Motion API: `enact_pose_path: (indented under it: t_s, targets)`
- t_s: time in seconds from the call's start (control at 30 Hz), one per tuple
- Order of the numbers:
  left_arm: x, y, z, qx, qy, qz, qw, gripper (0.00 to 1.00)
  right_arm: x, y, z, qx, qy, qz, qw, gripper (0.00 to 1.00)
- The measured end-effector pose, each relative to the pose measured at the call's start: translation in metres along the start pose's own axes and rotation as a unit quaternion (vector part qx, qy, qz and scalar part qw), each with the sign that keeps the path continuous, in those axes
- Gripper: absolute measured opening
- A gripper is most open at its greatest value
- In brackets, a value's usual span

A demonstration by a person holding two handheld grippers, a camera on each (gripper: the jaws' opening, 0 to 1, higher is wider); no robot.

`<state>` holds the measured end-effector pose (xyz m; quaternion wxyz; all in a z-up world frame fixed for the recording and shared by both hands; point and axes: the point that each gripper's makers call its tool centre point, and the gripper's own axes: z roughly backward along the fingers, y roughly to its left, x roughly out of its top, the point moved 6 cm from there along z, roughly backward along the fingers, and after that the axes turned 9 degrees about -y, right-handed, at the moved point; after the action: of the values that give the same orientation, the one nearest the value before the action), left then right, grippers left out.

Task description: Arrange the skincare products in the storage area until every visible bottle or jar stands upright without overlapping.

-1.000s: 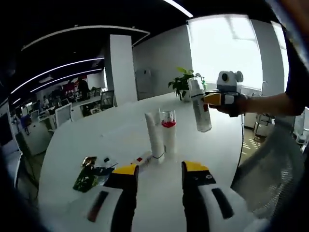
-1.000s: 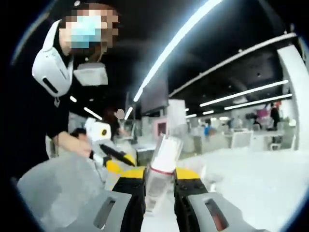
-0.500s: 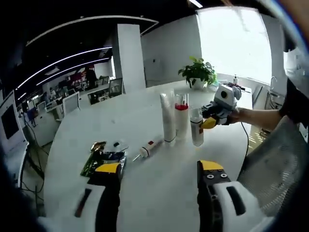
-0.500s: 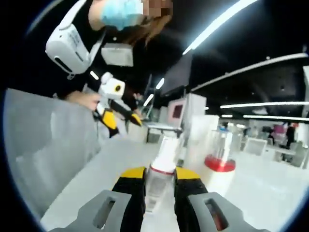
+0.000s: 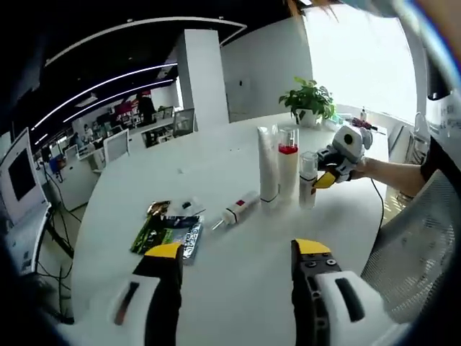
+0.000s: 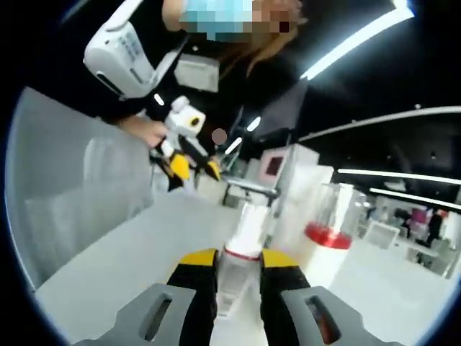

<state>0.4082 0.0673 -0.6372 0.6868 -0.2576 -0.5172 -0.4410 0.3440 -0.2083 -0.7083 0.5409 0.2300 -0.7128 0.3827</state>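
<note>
On the white round table stand a tall white tube and a white bottle with a clear cap and red band, side by side. Just right of them a smaller clear-capped bottle is upright, with my right gripper shut on it. A small white tube with a red label lies flat to their left. My left gripper hangs open above the near table. In the right gripper view my right gripper pinches the held bottle; the red-banded bottle stands to its right, and the left gripper shows in a hand.
A green packet and foil sachets lie on the table's left part. A potted plant stands at the far edge. A grey chair back is at the right. Desks and office chairs fill the room behind.
The right gripper has brought the small bottle down from the air and stood it beside the two upright ones. The left gripper's jaws have spread wider and it has pulled back.
</note>
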Motion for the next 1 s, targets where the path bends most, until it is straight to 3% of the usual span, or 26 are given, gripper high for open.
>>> enact_pose_path:
  t_s: [0.1, 0.47, 0.7, 0.87, 1.0]
  targets:
    - [-0.002, 0.000, 0.000, 0.001, 0.005, -0.006, 1.0000, 0.62, -0.002, 0.001, 0.003, -0.009, -0.012, -0.007, 0.9999, 0.14]
    - [-0.003, -0.004, 0.000, -0.005, 0.015, -0.009, 0.9998, 0.61, 0.003, 0.003, 0.006, -0.001, -0.009, -0.020, 0.9998, 0.14]
    - [-0.005, -0.005, -0.001, -0.005, 0.021, -0.017, 0.9996, 0.61, 0.003, 0.006, 0.002, 0.021, 0.030, 0.000, 0.9993, 0.15]
    - [-0.006, -0.005, -0.002, -0.007, 0.024, -0.016, 0.9996, 0.61, -0.004, 0.011, 0.001, 0.032, 0.052, -0.003, 0.9981, 0.23]
    - [-0.007, -0.005, -0.003, -0.008, 0.028, -0.016, 0.9995, 0.61, -0.014, 0.013, 0.001, 0.037, 0.069, -0.007, 0.9969, 0.20]
